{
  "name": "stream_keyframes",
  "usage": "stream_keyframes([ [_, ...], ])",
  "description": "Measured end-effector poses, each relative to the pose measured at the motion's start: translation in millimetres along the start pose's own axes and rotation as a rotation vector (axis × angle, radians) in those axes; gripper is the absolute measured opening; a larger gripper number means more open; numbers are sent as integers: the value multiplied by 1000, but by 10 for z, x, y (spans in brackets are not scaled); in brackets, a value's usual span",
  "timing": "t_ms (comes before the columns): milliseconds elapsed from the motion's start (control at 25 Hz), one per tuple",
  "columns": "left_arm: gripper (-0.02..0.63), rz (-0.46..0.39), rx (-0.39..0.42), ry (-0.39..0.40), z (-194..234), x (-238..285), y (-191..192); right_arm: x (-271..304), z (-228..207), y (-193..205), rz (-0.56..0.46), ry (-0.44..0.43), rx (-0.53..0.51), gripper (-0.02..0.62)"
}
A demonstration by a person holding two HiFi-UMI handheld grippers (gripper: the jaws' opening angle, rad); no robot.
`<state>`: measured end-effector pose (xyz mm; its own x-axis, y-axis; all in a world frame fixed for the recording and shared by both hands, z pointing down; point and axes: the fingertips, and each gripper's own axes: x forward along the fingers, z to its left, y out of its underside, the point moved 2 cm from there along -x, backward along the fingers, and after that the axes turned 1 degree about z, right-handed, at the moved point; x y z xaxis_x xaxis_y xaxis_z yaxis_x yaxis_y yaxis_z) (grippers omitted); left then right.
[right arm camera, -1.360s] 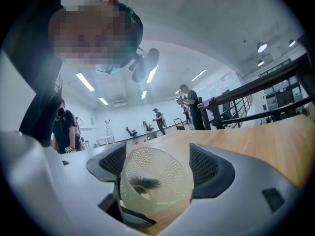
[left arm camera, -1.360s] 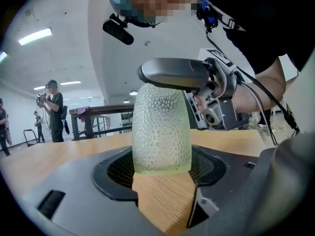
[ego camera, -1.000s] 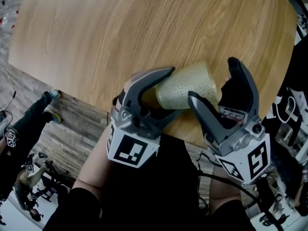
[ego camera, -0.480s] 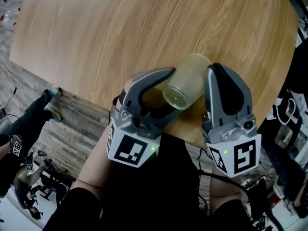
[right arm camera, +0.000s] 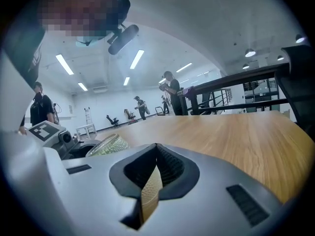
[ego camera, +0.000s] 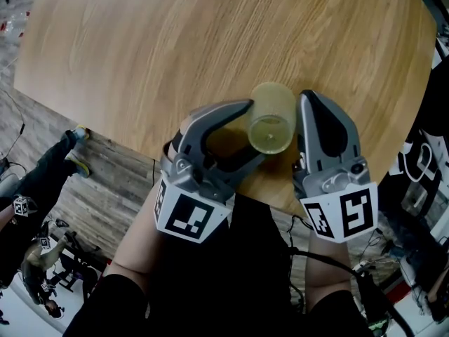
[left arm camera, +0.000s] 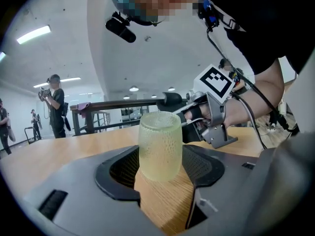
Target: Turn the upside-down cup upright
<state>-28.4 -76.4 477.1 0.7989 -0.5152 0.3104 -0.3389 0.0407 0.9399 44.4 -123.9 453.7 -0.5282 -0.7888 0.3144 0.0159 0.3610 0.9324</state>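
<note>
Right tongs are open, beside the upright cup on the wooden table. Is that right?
Not quite. The right tongs are shut, jaws together with nothing between them, as the right gripper view shows. The rest holds: they are beside the upright cup on the wooden table.

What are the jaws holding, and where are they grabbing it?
The left gripper has its jaws on the cup, gripping its lower sides. The right gripper is shut on nothing.

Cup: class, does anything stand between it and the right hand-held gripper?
Nothing visible does. The cup stands upright, gripped by the left hand-held gripper; the shut, empty right hand-held gripper sits close beside it, with no object in between.
</note>
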Motion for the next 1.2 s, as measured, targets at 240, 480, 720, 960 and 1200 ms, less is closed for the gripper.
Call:
stream_keyframes([
  [240,284,94,-41,29,-38,137,164,73,-122,212,95,25,7,14],
  [480,284,137,-90,52,-11,226,212,126,-228,365,151,50,38,15],
  [720,284,142,-90,65,-13,250,228,134,-256,442,178,66,54,15],
  [960,285,50,-55,59,19,125,64,59,-297,375,148,110,56,15],
  [1200,217,-63,-77,-18,26,-354,-386,-282,-168,-102,70,153,29,14],
])
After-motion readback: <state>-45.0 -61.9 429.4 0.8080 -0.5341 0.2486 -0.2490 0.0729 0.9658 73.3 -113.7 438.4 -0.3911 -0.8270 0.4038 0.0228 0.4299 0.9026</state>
